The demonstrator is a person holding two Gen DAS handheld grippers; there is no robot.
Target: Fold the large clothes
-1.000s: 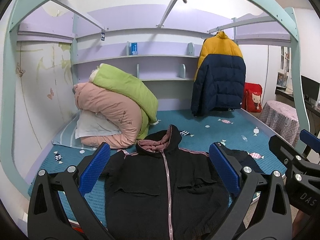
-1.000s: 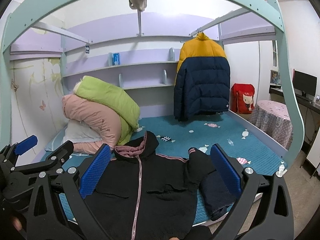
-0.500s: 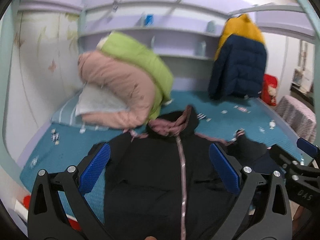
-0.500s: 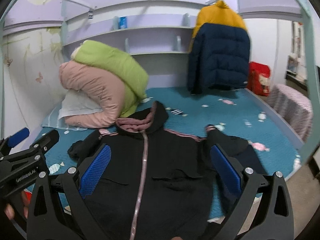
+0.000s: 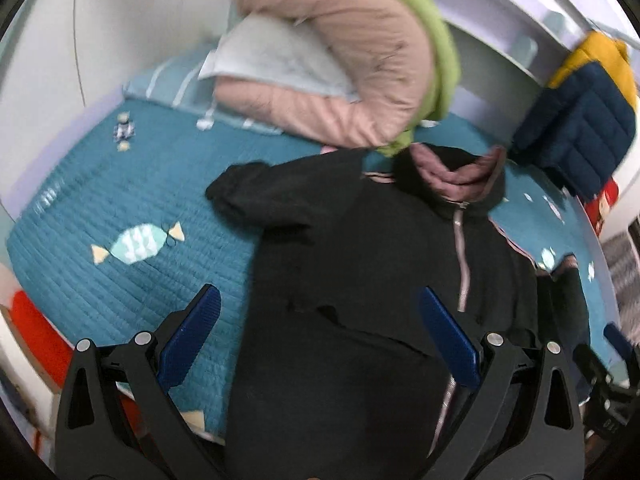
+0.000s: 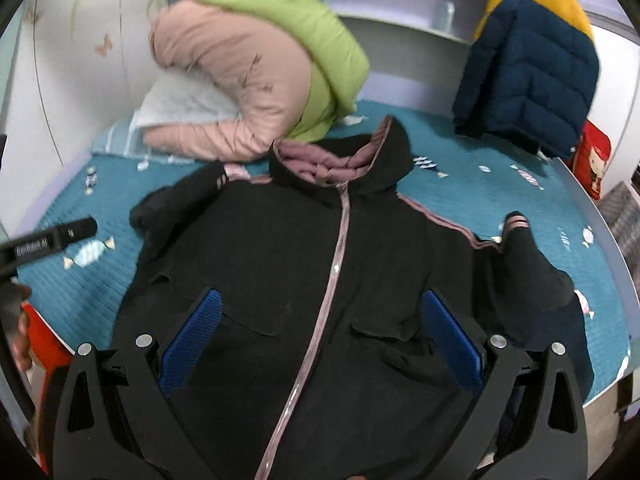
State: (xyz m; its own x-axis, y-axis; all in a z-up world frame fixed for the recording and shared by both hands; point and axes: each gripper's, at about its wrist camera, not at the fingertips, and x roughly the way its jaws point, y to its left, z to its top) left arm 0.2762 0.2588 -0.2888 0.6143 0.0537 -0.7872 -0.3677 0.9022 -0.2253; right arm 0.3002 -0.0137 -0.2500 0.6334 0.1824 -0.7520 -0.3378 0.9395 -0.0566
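Hoodie [image 6: 304, 280], one, black fleecy knit with dusty-pink zipper tape and pink-lined hood, lies face up and zipped on the teal quilted bedspread [image 5: 120, 200]. Hood points to the far side, hem hangs off the near edge. Two flapped front pockets visible. Left sleeve is bent back toward the shoulder; right sleeve is folded out to the right, cuff with pink stripes turned up.

Left gripper [image 5: 320, 336]: blue ribbed pads spread wide, nothing between them, hovering above the hoodie's left-front panel and tilted down at it. Right gripper [image 6: 322, 332]: same wide-apart pose, empty, centred over the zipper at pocket level. Neither touches the fabric, as far as the views show (left view is motion-blurred).

Far left: one rolled puffy duvet [image 6: 248, 80], pink outside with a green layer, on a pale pillow [image 6: 180, 100], just beside the hood. Far right: one quilted puffer jacket [image 6: 528, 64], navy with yellow top, hanging. Candy-shaped appliqués dot the bedspread.
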